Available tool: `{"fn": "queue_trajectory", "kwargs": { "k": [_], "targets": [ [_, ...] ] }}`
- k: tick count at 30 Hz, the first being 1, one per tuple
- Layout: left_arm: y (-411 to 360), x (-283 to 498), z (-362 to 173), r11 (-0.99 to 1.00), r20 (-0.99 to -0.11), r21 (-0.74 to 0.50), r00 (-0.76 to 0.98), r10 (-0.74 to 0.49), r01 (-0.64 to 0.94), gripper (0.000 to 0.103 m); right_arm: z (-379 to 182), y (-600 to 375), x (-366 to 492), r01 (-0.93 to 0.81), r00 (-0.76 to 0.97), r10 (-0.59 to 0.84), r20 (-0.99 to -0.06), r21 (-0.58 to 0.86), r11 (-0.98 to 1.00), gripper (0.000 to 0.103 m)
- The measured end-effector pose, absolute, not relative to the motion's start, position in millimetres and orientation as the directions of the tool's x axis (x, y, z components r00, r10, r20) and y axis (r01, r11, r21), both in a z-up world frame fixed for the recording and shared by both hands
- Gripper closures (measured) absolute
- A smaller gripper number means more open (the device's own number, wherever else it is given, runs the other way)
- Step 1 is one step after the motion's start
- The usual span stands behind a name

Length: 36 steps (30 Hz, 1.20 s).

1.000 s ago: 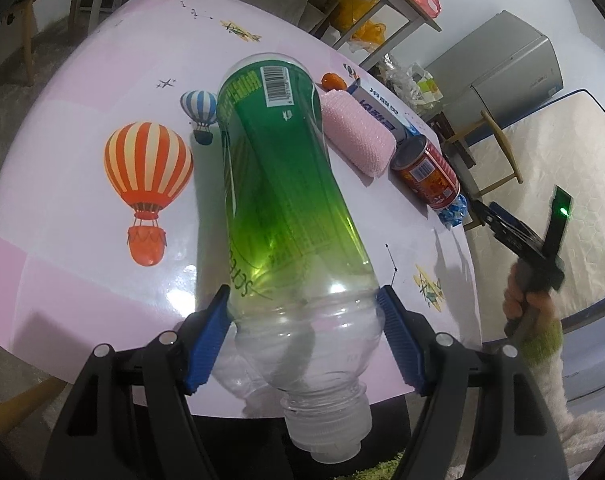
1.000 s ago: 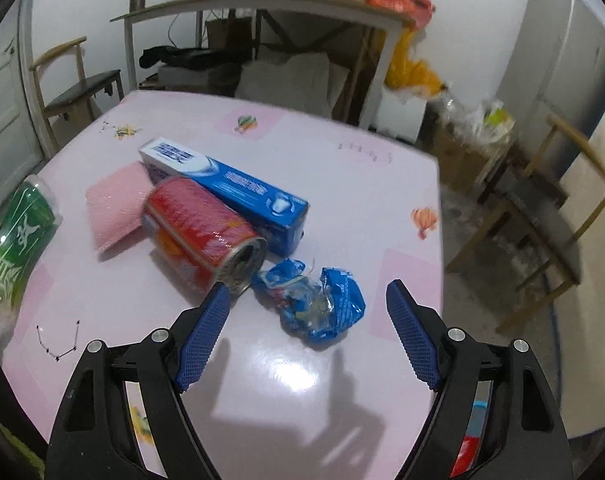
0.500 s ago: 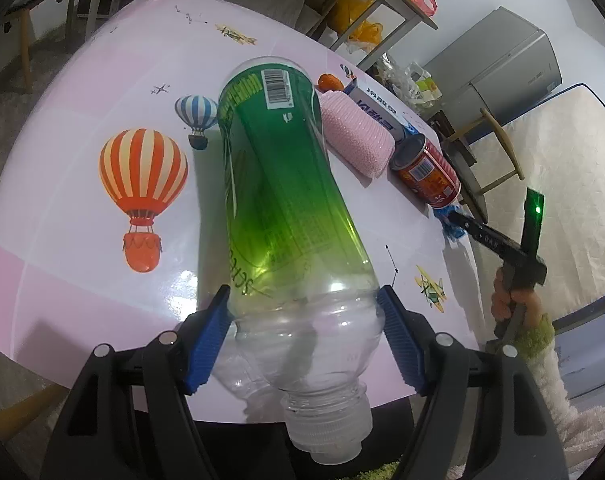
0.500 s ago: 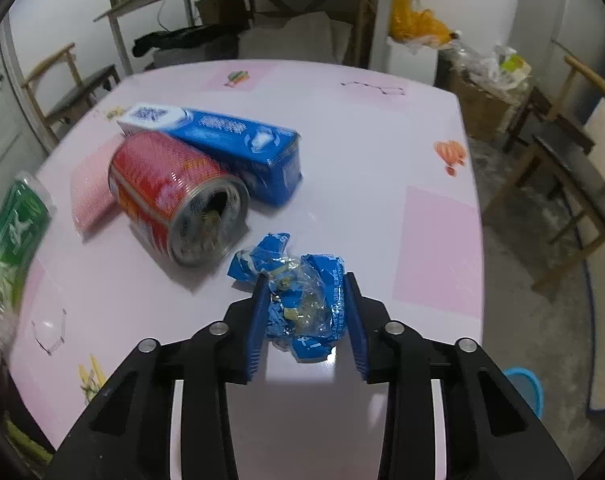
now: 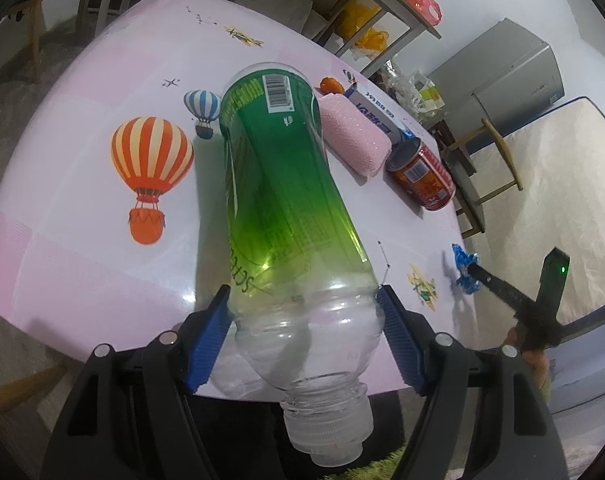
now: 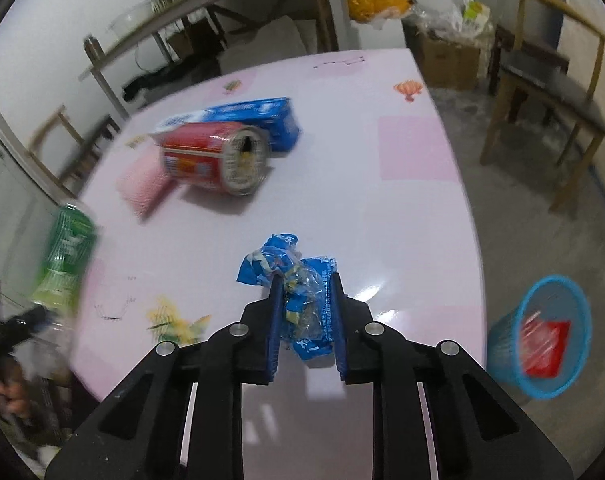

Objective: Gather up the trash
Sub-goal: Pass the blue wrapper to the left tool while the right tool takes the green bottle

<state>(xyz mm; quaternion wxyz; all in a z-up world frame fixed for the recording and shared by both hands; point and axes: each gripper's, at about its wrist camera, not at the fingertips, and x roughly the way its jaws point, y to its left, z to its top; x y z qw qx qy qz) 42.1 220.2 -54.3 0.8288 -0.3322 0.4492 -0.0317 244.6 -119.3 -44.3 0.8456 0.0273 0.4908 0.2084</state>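
Note:
My left gripper (image 5: 304, 312) is shut on a green-labelled clear plastic bottle (image 5: 282, 184), held by its shoulder above the near table edge, neck toward me. My right gripper (image 6: 305, 308) is shut on a crumpled blue wrapper (image 6: 298, 280) and holds it above the table's near right part. The wrapper also shows in the left wrist view (image 5: 464, 266), at the tip of the right gripper. A blue mesh waste basket (image 6: 542, 336) with a red packet inside stands on the floor right of the table.
On the pink table (image 6: 402, 208) lie a red can (image 6: 214, 160) on its side, a blue toothpaste box (image 6: 254, 118) and a pink sponge (image 5: 352, 136). Wooden chairs (image 6: 550, 80) stand to the right. A shelf table and a grey fridge (image 5: 514, 76) are behind.
My right gripper closed on the blue wrapper and has lifted it back from the can toward the table's near right edge. The left gripper keeps holding the bottle, nearly still.

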Motion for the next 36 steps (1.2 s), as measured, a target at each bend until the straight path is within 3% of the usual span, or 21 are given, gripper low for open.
{"fn": "queue_trajectory", "kwargs": {
  "k": [8, 15, 23, 30, 36],
  "targets": [
    [225.7, 29.1, -46.5, 0.690, -0.654, -0.681, 0.630, -0.419, -0.247, 0.033, -35.2, -106.1, 234.1, -0.360, 0.297, 0.671, -0.680, 0.571, 0.738, 0.083],
    [226.4, 14.8, -32.7, 0.656, -0.605, -0.719, 0.671, -0.428, -0.230, 0.033, -32.4, -78.6, 226.5, -0.375, 0.207, 0.776, -0.596, 0.684, 0.626, 0.083],
    [228.2, 4.5, -22.6, 0.652, -0.585, -0.726, 0.696, -0.416, -0.221, 0.033, -24.7, -66.4, 223.5, -0.399, 0.198, 0.811, -0.551, 0.710, 0.580, 0.083],
    [213.2, 19.8, -35.0, 0.656, -0.608, -0.718, 0.668, -0.429, -0.233, 0.032, -18.1, -55.0, 218.6, -0.428, 0.293, 0.684, -0.668, 0.548, 0.718, 0.083],
    [183.5, 46.2, -48.4, 0.677, -0.639, -0.706, 0.598, -0.484, -0.206, 0.032, 0.7, -57.6, 212.4, -0.445, 0.270, 0.757, -0.595, 0.620, 0.646, 0.083]
  ]
}}
